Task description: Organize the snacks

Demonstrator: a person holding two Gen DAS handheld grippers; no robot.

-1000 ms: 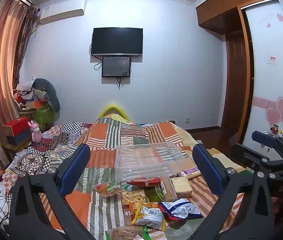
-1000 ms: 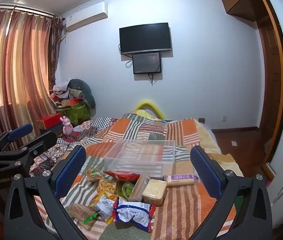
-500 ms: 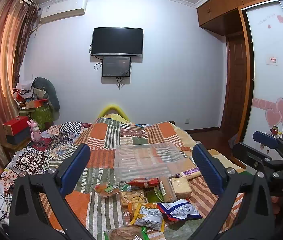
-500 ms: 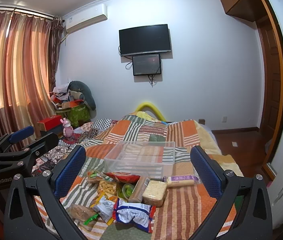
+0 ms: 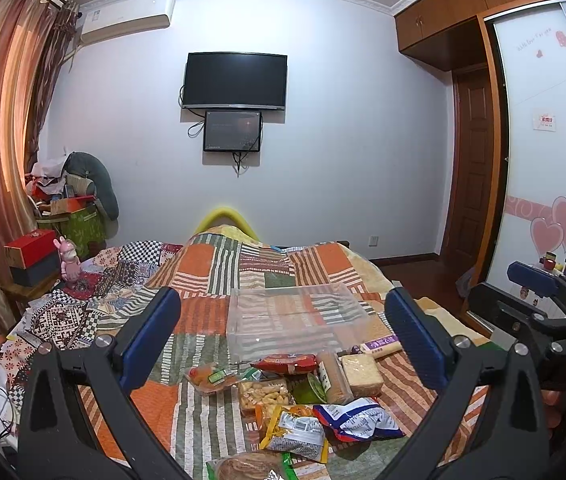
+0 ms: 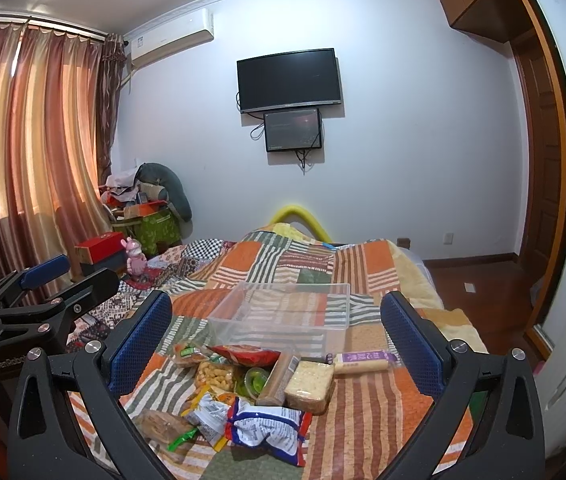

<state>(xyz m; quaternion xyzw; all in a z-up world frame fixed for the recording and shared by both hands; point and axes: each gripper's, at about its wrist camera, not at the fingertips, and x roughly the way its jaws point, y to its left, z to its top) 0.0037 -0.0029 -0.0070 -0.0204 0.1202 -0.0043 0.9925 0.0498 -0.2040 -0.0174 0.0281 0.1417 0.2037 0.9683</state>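
Note:
A heap of snack packets lies on the patchwork quilt: a red bag (image 5: 289,362) (image 6: 249,354), a blue-and-white bag (image 5: 357,424) (image 6: 269,428), a pale cracker block (image 5: 361,374) (image 6: 309,384), a purple-labelled roll (image 5: 379,346) (image 6: 361,361). Behind the heap stands a clear plastic bin (image 5: 295,322) (image 6: 283,312), nothing in it. My left gripper (image 5: 283,340) hangs open above the heap. My right gripper (image 6: 277,340) is open too, over the same heap. Each gripper shows at the side of the other's view.
The bed (image 5: 243,264) fills the middle of the room. Boxes and a pink toy (image 5: 69,254) crowd the left side by the curtains (image 6: 23,160). A wardrobe (image 5: 543,160) and a door stand on the right. A television (image 5: 235,80) hangs on the far wall.
Both views have tilted up a little, so the snack heap sits slightly lower. Both grippers stay open and no packet has moved.

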